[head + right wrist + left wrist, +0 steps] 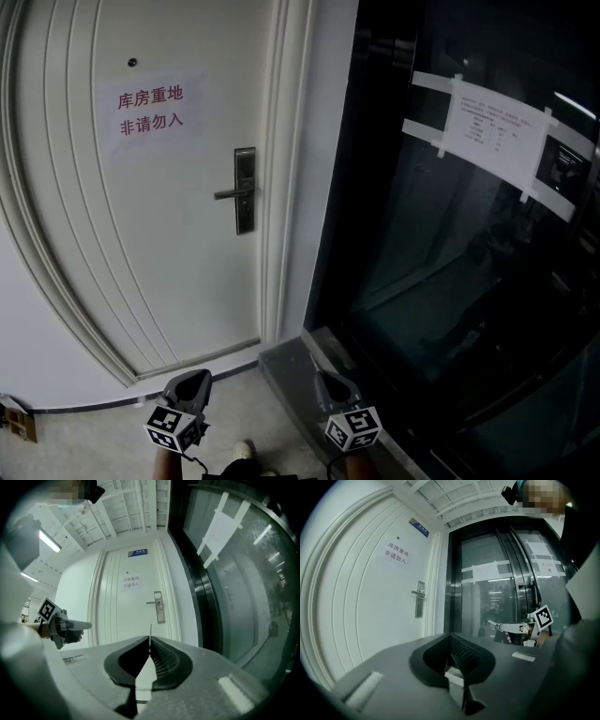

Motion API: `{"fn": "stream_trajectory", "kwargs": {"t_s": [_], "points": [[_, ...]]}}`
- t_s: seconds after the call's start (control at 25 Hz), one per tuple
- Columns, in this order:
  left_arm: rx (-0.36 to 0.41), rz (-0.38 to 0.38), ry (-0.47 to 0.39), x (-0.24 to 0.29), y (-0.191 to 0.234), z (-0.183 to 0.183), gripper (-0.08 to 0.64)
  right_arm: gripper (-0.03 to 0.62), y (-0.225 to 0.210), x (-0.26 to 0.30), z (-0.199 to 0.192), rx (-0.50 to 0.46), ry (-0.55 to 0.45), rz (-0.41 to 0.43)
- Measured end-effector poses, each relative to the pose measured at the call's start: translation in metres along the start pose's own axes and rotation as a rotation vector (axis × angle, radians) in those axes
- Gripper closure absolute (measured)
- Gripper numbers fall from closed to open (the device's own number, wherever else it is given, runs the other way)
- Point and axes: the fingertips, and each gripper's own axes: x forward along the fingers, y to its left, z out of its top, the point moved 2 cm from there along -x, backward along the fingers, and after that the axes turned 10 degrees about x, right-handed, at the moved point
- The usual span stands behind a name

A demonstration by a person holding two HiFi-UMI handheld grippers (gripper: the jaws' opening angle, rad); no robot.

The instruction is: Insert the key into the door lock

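Right claw [149, 640] pinches key [150, 629] (left claw [450, 635] closed, empty), facing door lock [159, 607].

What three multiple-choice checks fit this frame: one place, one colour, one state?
1. The lock plate sits on the door near its: A left edge; B right edge; C top.
2. The print on the sign is: A red; B blue; C green.
3. The right gripper is: A open and empty; B shut on a key; C clamped on the handle.

Answers:
1. B, the plate hugs the right frame.
2. A, red characters on white paper.
3. B, a thin blade sticks out between closed jaws.
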Motion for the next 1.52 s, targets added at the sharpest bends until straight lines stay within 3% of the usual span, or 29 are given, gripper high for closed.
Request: {"fn": "stream_trajectory", "kwargs": {"t_s": [0.44,1.16,1.4,1.52], "points": [[-0.003,0.015,0.007,0.056,0.044,-0.006,0.557,0.581,-0.028,0.069,0.006,-0.003,0.004,0.014],[-0.008,0.032,0.022,0.182,0.173,0.001,0.557,0.581,-0.063,0.252,0.028,0.006,0.016,0.057],[-0.018,0.026,0.031,0.214,0.195,-0.007,0.557,0.581,-0.078,0.295,0.046,-0.071,0.018,0.065],[-0.03,0.022,0.041,0.225,0.203,-0.013,0.557,0.581,-0.082,0.316,0.061,-0.189,0.025,0.067]]}}
